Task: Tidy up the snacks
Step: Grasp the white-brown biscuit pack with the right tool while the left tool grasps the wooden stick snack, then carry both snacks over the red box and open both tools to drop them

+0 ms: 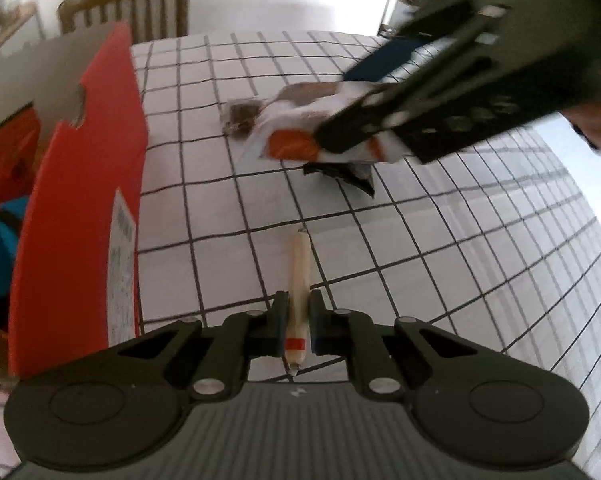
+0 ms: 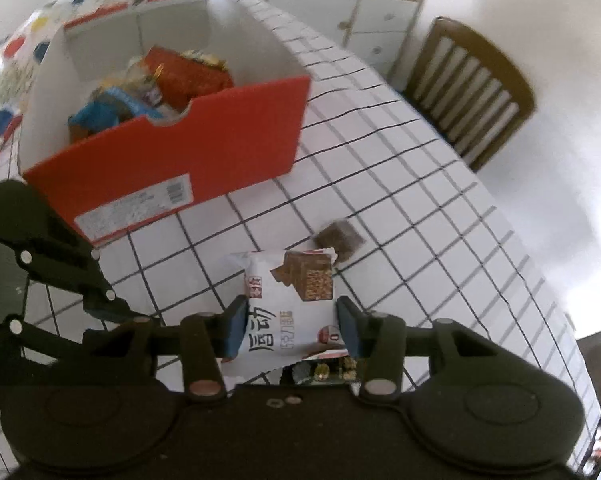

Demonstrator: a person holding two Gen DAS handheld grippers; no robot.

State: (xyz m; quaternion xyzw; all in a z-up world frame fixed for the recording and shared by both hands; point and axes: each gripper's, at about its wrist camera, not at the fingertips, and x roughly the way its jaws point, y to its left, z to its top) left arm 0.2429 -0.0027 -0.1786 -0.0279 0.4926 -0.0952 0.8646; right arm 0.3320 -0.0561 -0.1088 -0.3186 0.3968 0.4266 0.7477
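White walls, a slatted wooden chair (image 2: 474, 92) — a white cabinet (image 2: 374, 36) behind.

Large dark Chinese characters are printed on the white snack packet (image 2: 290, 308), below its picture of brown layered squares; the largest reads roughly as 唇动, though this cannot be read with certainty. A small red mark with white characters is seen at the packet's left edge, and a round badge with "0" near its lower right corner. A white label (image 2: 134, 210) with a barcode is stuck on the red box (image 2: 220, 136), left of the packet; its fine print is too blurred to be read.
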